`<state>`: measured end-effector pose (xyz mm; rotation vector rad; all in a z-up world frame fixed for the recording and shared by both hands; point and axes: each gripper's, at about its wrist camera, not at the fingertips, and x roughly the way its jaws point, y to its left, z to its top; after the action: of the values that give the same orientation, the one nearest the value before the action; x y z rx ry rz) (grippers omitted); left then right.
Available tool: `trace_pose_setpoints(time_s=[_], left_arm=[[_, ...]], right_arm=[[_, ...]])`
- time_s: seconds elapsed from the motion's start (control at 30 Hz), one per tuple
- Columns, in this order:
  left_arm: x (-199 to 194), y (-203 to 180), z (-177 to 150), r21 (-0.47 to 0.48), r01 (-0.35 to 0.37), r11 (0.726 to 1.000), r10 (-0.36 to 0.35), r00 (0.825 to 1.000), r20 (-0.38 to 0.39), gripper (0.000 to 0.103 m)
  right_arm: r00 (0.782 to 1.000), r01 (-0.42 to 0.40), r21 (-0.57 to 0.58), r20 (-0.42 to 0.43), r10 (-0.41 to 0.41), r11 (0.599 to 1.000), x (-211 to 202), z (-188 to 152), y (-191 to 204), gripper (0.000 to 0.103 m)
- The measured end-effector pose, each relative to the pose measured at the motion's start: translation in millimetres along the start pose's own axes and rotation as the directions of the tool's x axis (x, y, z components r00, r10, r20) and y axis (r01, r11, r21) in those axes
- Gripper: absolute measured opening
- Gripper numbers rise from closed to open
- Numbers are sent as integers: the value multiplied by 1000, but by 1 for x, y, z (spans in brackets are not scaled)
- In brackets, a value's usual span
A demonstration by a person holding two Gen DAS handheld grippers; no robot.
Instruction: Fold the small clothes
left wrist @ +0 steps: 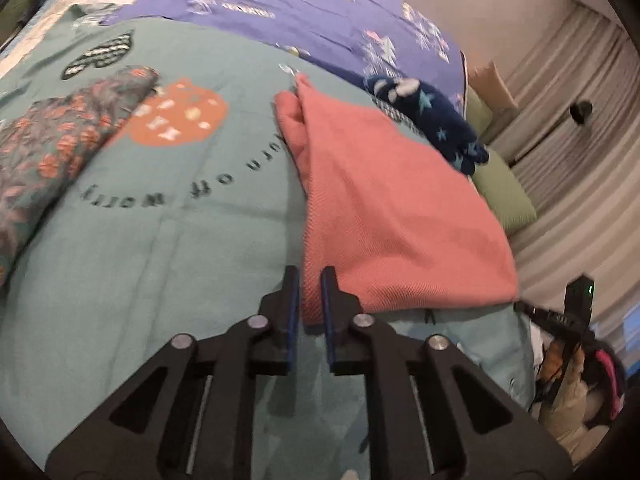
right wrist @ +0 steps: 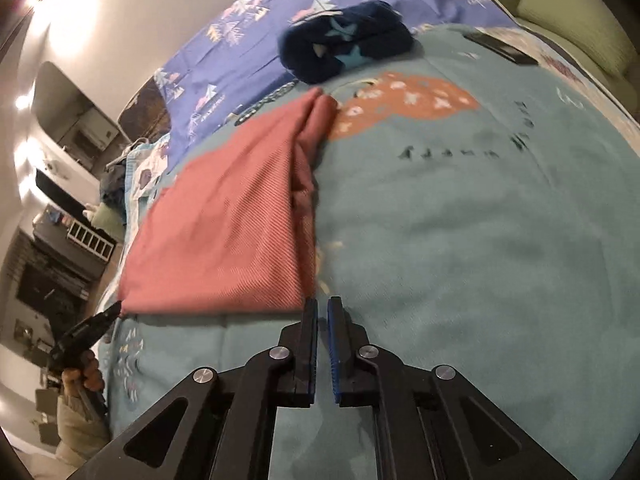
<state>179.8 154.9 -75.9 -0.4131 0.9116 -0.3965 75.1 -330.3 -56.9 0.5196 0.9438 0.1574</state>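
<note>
A pink knit garment (left wrist: 392, 208) lies stretched over the teal bedspread (left wrist: 180, 248), its far end bunched. My left gripper (left wrist: 310, 292) is shut on the garment's near corner, with cloth between the blue pads. In the right wrist view the same garment (right wrist: 228, 232) stretches from my right gripper (right wrist: 322, 312), which is shut on its near right corner, to the left gripper (right wrist: 112, 312) holding the left corner. The near edge is held taut between both grippers.
A folded floral garment (left wrist: 60, 140) lies at the left. A dark blue star-patterned piece (left wrist: 432, 116) (right wrist: 348, 52) lies beyond the pink one. A purple sheet (left wrist: 304, 12) covers the bed's far part. Green cushions (left wrist: 504, 192) and curtains are at the right.
</note>
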Motion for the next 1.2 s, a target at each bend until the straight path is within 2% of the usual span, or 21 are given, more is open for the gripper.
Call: trace_pose_setpoints(time_s=[0.1, 0.13, 0.17, 0.2, 0.3, 0.37, 0.43, 0.47, 0.5, 0.53, 0.6, 0.63, 0.67, 0.7, 0.73, 0.77, 0.8, 0.87, 1.0, 1.13, 1.2], left_arm=[[-16, -7, 0, 30, -46, 998, 45, 998, 38, 38], [-17, -8, -1, 27, -33, 999, 32, 999, 34, 54], [-16, -8, 0, 17, -17, 1000, 17, 1000, 26, 63], [-12, -8, -1, 3, -5, 1000, 5, 1000, 10, 64], [3, -7, -7, -34, 2, 999, -4, 998, -70, 64], [5, -8, -12, -72, 22, 997, -26, 998, -59, 64], [3, -3, -14, -161, 122, 980, -133, 989, -60, 64], [3, 1, -14, -218, 177, 960, -194, 979, -58, 64], [5, 3, -15, -270, 249, 930, -274, 960, -60, 64], [7, 3, -15, -287, 276, 917, -304, 951, -60, 64], [19, 6, -11, -331, 242, 912, -274, 960, -52, 59], [24, 8, -8, -353, 240, 904, -272, 961, -43, 47], [29, 12, -4, -385, 245, 890, -274, 961, -21, 28], [37, 18, -1, -427, 240, 872, -266, 964, -2, 15], [41, 22, -1, -459, 230, 858, -258, 966, 2, 8], [45, 26, -2, -490, 237, 839, -266, 964, 11, 8], [43, 26, -5, -498, 245, 832, -268, 963, 26, 8], [32, 17, -7, -459, 231, 858, -239, 970, 41, 7], [-6, -1, -11, -382, 265, 885, -253, 964, 81, 6], [-40, -18, -30, -331, 287, 899, -280, 957, 69, 6], [-51, -26, -48, -299, 267, 916, -269, 963, 37, 6]], right_arm=[[999, -18, 5, 30, 17, 1000, -11, 2, 3, 18], [999, -29, 2, 26, 29, 1000, -12, 2, 4, 23], [999, -51, 4, 12, 51, 999, -9, 3, 6, 33], [998, -64, 12, -4, 64, 998, -5, 2, 6, 43], [992, -110, 53, -63, 113, 993, 13, -3, 11, 45], [988, -143, 78, -55, 147, 987, 19, -6, 13, 46], [979, -194, 109, -46, 199, 975, 21, -7, 13, 46], [974, -217, 122, -44, 224, 968, 22, -6, 12, 47], [964, -254, 144, -43, 262, 957, 26, -4, 11, 47], [957, -276, 168, -43, 287, 946, 31, -2, 11, 48], [957, -278, 213, -20, 288, 937, 44, 6, 11, 50], [958, -280, 228, 2, 287, 933, 49, 11, 12, 50], [959, -279, 259, 32, 280, 925, 56, 16, 11, 50], [959, -280, 294, 56, 276, 914, 59, 19, 10, 48], [958, -287, 330, 83, 275, 899, 61, 21, 8, 41], [964, -267, 334, 107, 245, 904, 60, 24, 9, 5], [969, -247, 324, 106, 225, 913, 59, 24, 11, 6], [971, -236, 299, 119, 210, 925, 49, 21, 18, 5], [970, -218, 202, 149, 190, 955, 7, 15, 44, 4], [980, -177, 159, 121, 159, 971, -32, 2, 49, 4], [987, -149, 163, 86, 136, 975, -41, -14, 43, 4]])
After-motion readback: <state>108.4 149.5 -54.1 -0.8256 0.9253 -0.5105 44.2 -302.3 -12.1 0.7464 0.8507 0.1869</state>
